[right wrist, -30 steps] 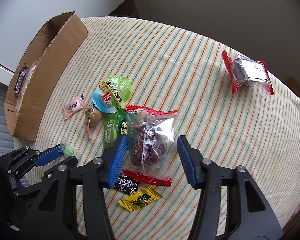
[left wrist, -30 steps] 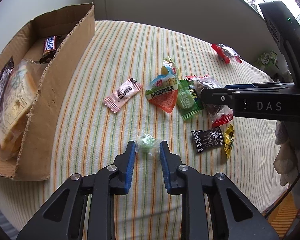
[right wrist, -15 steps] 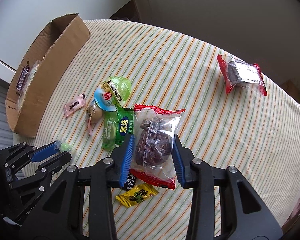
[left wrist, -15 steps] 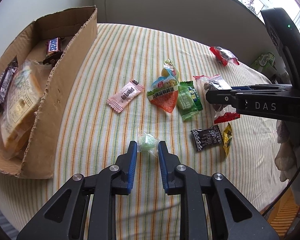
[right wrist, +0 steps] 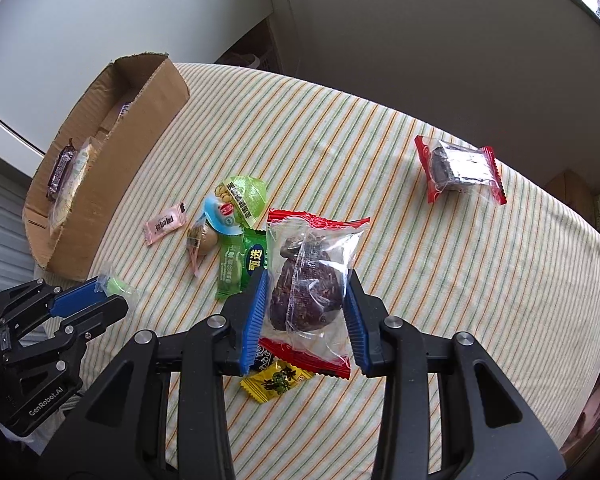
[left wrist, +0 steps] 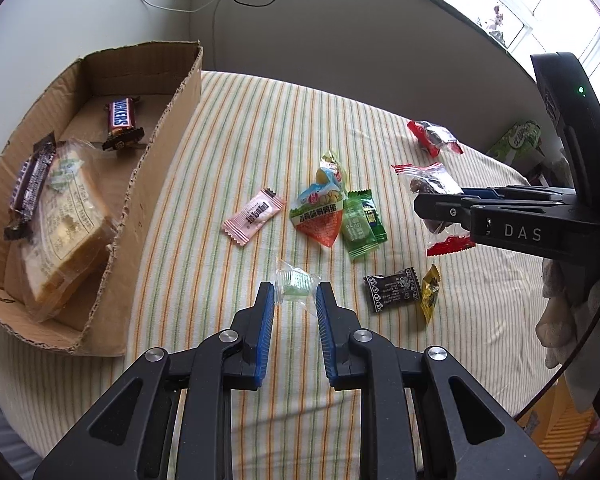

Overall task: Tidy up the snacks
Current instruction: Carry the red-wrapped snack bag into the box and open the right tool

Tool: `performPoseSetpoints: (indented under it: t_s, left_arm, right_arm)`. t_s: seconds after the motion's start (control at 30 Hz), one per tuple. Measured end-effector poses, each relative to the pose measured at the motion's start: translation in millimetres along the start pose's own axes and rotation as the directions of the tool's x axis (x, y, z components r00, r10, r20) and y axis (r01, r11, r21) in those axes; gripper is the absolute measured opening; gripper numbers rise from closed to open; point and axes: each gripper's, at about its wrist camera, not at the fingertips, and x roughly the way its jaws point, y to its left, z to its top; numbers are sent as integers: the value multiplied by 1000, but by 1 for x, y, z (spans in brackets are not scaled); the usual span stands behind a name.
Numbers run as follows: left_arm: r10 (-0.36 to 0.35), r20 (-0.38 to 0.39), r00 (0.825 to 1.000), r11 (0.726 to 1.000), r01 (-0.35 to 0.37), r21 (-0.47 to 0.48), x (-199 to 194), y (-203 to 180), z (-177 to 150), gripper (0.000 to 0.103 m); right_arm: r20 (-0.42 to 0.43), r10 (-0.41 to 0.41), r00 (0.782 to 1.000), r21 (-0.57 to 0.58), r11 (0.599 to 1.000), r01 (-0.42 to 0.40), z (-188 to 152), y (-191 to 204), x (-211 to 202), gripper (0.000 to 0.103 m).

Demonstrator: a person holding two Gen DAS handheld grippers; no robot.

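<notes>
Three snacks already in cardboard box (left wrist: 152,184) at table's left edge; about eight left. Left gripper (left wrist: 294,300) narrowly pinched green candy (left wrist: 297,283); right gripper (right wrist: 306,292) clamped date packet (right wrist: 308,280).

Right gripper (right wrist: 306,312): fingers closed from wide apart onto the red-edged clear packet (right wrist: 312,276); packet now lifted off the bench.
Left gripper (left wrist: 294,304): fingers narrowed around the small green candy (left wrist: 296,282); candy raised clear of the striped cloth (left wrist: 260,128).
</notes>
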Motion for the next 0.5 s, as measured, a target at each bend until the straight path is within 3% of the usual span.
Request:
performPoseSetpoints:
  t_s: [0.5]
  left_arm:
    - [27,102,994,999,-22,-42,-40,30,29,20]
  right_arm:
    - [67,32,997,-69,997,-27,42,41,-37,39]
